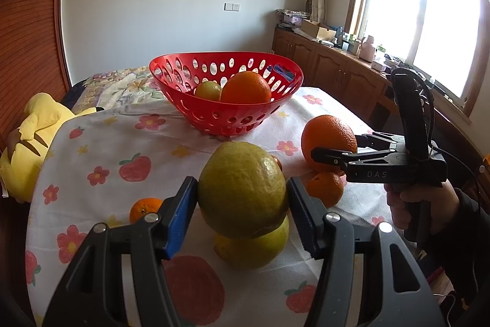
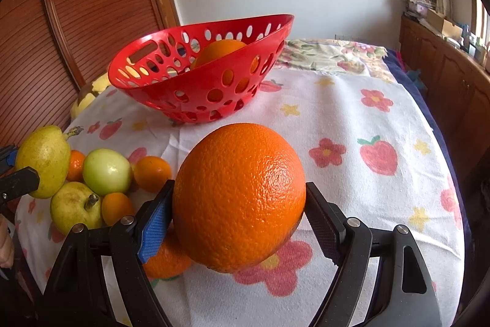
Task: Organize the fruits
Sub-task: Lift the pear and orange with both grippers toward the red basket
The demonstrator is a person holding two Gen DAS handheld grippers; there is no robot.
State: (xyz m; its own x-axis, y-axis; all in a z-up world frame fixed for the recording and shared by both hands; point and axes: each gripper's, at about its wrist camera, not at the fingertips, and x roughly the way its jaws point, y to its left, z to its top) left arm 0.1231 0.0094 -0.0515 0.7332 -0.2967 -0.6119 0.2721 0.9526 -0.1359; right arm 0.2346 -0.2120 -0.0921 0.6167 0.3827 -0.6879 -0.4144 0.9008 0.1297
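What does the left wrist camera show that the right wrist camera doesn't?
Only the left view shows the bright window and the right gripper from outside. Only the right view shows a green apple and the pear's stem. Both show the red basket, the held pear and the held orange.

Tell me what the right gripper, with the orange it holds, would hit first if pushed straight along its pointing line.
Probably the flowered cloth just before the red basket, to the right of its base; depth is unclear.
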